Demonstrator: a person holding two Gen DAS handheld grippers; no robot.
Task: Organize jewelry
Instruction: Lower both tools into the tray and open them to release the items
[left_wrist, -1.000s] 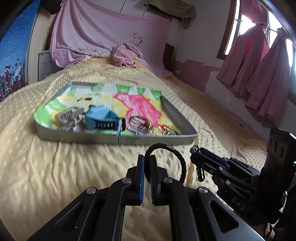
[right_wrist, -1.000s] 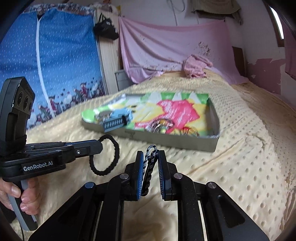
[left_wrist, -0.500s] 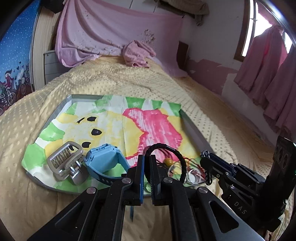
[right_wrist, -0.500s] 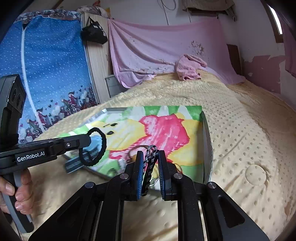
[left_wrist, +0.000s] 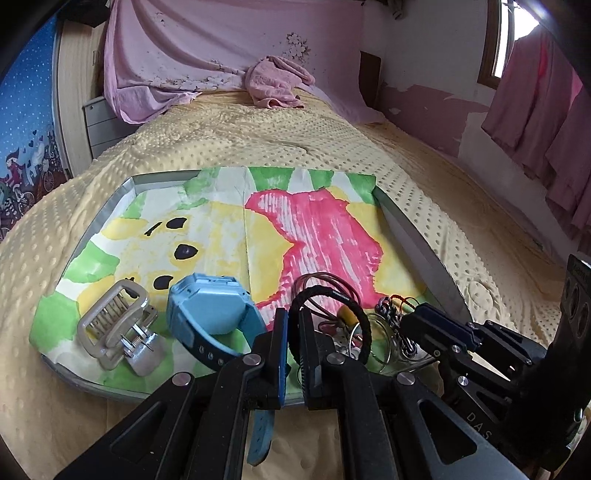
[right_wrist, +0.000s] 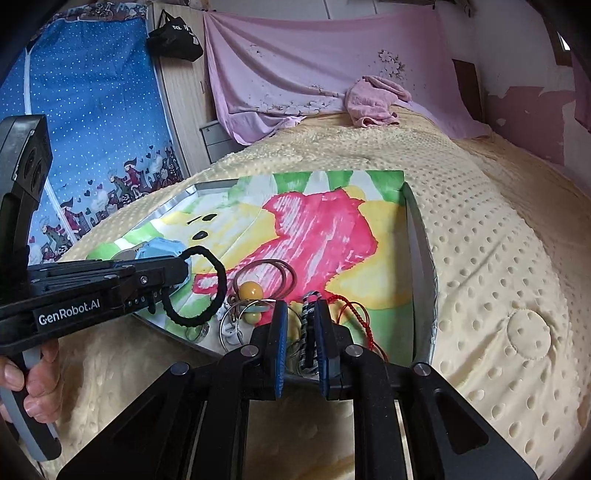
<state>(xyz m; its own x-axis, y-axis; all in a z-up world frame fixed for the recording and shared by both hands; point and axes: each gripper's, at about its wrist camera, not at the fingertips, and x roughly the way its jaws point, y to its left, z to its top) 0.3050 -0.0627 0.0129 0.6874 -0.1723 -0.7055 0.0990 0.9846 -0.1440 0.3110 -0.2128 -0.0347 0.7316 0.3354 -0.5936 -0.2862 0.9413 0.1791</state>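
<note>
My left gripper (left_wrist: 291, 325) is shut on a black braided bracelet (left_wrist: 364, 325), held just above the tray's near edge; it also shows in the right wrist view (right_wrist: 218, 284). My right gripper (right_wrist: 301, 332) is shut on a black-and-white beaded bracelet (right_wrist: 307, 332), over the tray's near right part. The grey metal tray (left_wrist: 417, 236) is lined with a colourful painted paper. In it lie a blue watch (left_wrist: 207, 314), a silver clasp (left_wrist: 114, 325), brown ring bangles (right_wrist: 266, 277), yellow beads (right_wrist: 251, 291), metal rings and a red cord (right_wrist: 354, 314).
The tray sits on a yellow dotted bedspread (left_wrist: 258, 136). A pink cloth (left_wrist: 277, 83) lies at the bed's head under a pink sheet on the wall. A blue curtain (right_wrist: 92, 110) and a drawer unit (left_wrist: 99, 122) stand to the left.
Both grippers have moved forward from the bare bedspread to over the tray's near edge, each still holding its bracelet. The tray now fills the views.
</note>
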